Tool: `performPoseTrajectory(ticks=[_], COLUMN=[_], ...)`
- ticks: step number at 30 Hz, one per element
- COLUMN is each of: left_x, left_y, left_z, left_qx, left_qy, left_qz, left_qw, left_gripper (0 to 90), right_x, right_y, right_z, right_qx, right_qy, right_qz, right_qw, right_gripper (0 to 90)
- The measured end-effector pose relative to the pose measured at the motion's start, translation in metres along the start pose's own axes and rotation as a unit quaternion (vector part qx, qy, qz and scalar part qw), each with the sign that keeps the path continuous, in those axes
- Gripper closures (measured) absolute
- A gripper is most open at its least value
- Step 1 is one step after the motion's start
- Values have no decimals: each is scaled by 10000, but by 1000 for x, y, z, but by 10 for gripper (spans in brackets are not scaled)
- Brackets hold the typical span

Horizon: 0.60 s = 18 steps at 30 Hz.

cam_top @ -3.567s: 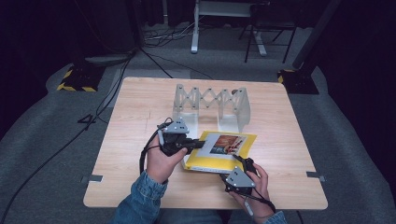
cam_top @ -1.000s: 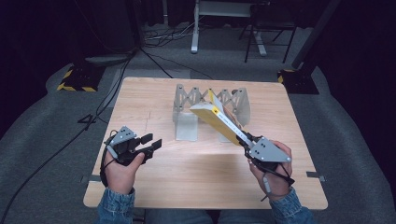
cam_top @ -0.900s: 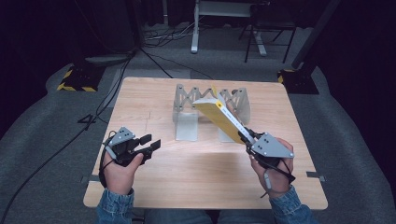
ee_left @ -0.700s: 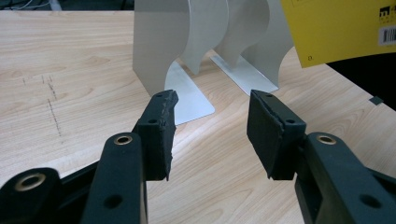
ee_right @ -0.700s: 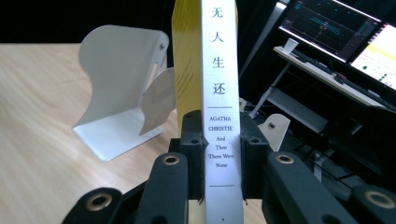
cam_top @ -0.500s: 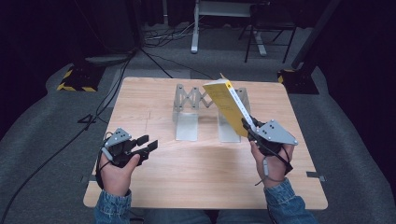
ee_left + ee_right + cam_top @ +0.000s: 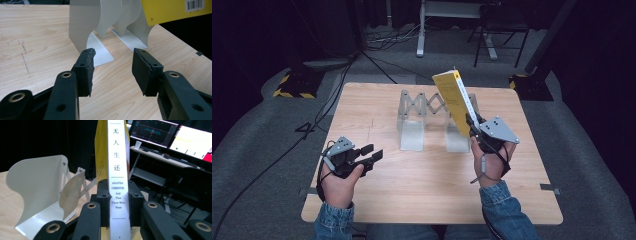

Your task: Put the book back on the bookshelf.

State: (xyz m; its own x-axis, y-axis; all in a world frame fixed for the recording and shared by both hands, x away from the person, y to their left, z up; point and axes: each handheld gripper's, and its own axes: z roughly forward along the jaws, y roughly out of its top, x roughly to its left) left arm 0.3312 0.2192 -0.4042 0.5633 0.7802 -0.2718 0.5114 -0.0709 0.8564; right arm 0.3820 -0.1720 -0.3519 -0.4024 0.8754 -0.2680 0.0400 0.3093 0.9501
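A yellow book (image 7: 453, 100) with a white spine (image 7: 117, 170) is held upright and tilted, raised above the right end of the metal expanding book rack (image 7: 412, 125). My right gripper (image 7: 473, 125) is shut on the book's spine edge, its jaws pressing both covers (image 7: 117, 202). My left gripper (image 7: 373, 154) hovers over the table's left front, open and empty. In the left gripper view its pads (image 7: 86, 71) point toward the rack's plates (image 7: 85, 27), with the book's yellow back cover (image 7: 175, 10) at the top right.
The wooden table (image 7: 377, 110) carries the rack at mid-back. Cables (image 7: 332, 100) trail off the left side onto the grey floor. Monitors (image 7: 170, 137) on a desk glow behind the book in the right gripper view.
The book was lifted off the table by my right gripper and swung up and back toward the rack. My left gripper let go and drew back to the left front.
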Motion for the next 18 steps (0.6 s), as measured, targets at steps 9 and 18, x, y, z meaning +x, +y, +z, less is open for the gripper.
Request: performPoseTrajectory(ticks=[9,18], left_x=[2,5], left_y=[-1,-3], left_z=[0,-2], left_qx=[7,10], left_qy=[24,71], left_qz=[6,-24], left_qw=[10000,10000], left_gripper=[527,527], right_x=[-6,-10], right_y=[3,-1], right_z=[14,32], right_qx=[-174,-245], right_qy=[-284,-413], right_qz=[264,434], right_qw=[9991,9979], right_gripper=[762,762])
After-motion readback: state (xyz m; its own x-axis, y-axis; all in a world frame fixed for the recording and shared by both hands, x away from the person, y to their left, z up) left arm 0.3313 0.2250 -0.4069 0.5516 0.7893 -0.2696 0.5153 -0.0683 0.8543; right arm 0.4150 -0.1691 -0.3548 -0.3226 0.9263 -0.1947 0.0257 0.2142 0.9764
